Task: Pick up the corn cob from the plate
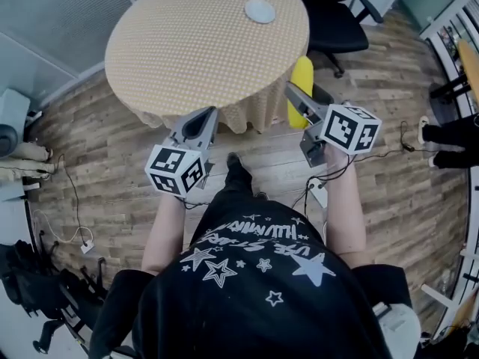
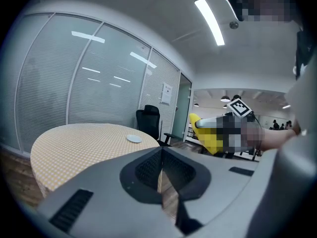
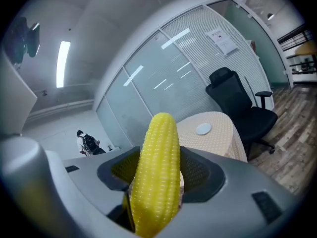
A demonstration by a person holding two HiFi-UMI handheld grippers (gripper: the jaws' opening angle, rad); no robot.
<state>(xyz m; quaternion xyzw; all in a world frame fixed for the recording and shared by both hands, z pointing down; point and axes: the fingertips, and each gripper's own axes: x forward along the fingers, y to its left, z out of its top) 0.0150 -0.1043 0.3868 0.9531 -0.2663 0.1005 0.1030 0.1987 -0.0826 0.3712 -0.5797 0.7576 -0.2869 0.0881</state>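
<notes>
Head view: I'm standing back from the round table with the checked cloth. The small plate sits on its far side with nothing on it. The corn cob is off the plate and well clear of the table, out over the wood floor in my right gripper. My left gripper hangs just off the near table edge, carrying nothing. I judge the pick itself to be done, so the job now is holding the cob safely.

Left gripper view: the left gripper's jaws are together with nothing between them. Past them I see the table, the plate and the cob off to the right. I'd leave this tool out of it and give the right one room.

Right gripper view: the right gripper's jaws stand wide and are clamped on the corn cob, pads on both flanks. A long stretch of cob pokes out past the tips, so a quick swing could lever it loose. I'd hold the squeeze as it is, since more could make the rounded, kernelled sides squirt forward. I'd move slowly, avoid dipping the nose, and stay clear of the office chair.
</notes>
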